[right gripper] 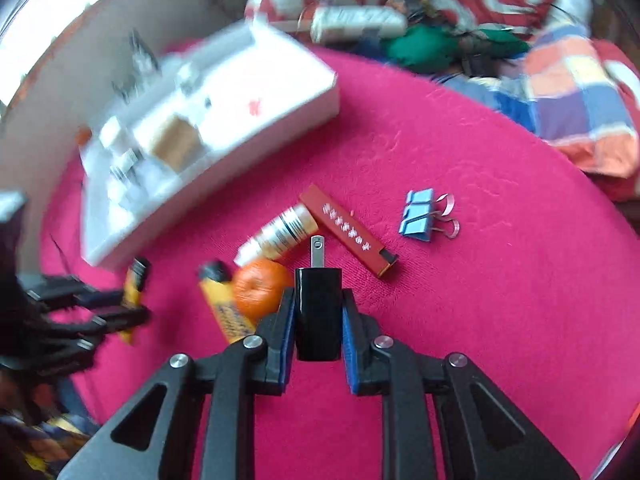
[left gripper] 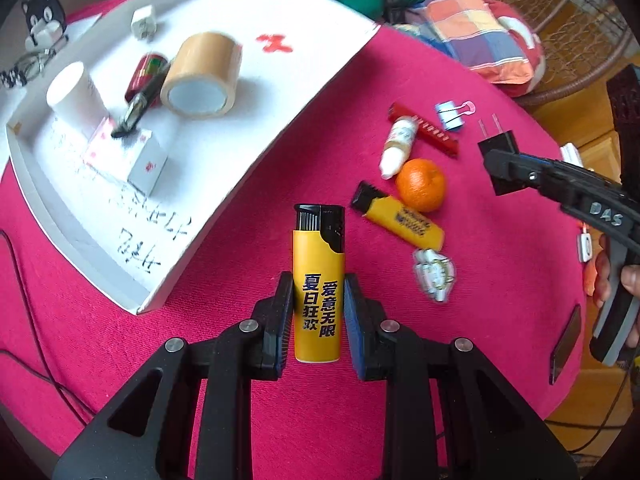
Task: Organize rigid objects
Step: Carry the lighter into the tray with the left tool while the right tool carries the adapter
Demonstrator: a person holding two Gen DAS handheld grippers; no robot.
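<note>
My left gripper [left gripper: 319, 300] is shut on a yellow lighter [left gripper: 319, 280] with a black cap, held upright above the pink cloth, near the corner of the white tray [left gripper: 224, 200]. My right gripper [right gripper: 319, 312] is shut on a black plug adapter [right gripper: 319, 312], prongs pointing forward; it shows in the left wrist view [left gripper: 502, 160] at the right. On the cloth lie a second yellow lighter [left gripper: 400, 220], an orange [left gripper: 421, 185], a white glue bottle [left gripper: 398, 146], a red flat box [left gripper: 426, 130], a blue binder clip [left gripper: 450, 114] and a small silver trinket [left gripper: 434, 274].
The tray holds a tape roll [left gripper: 202, 74], a white cup [left gripper: 74, 94], a white box [left gripper: 128, 152], a red lighter [left gripper: 146, 74], a black pen [left gripper: 138, 106] and a white plug [left gripper: 143, 22]. Patterned bedding [left gripper: 476, 28] lies beyond the cloth. A dark phone [left gripper: 564, 344] lies at the right.
</note>
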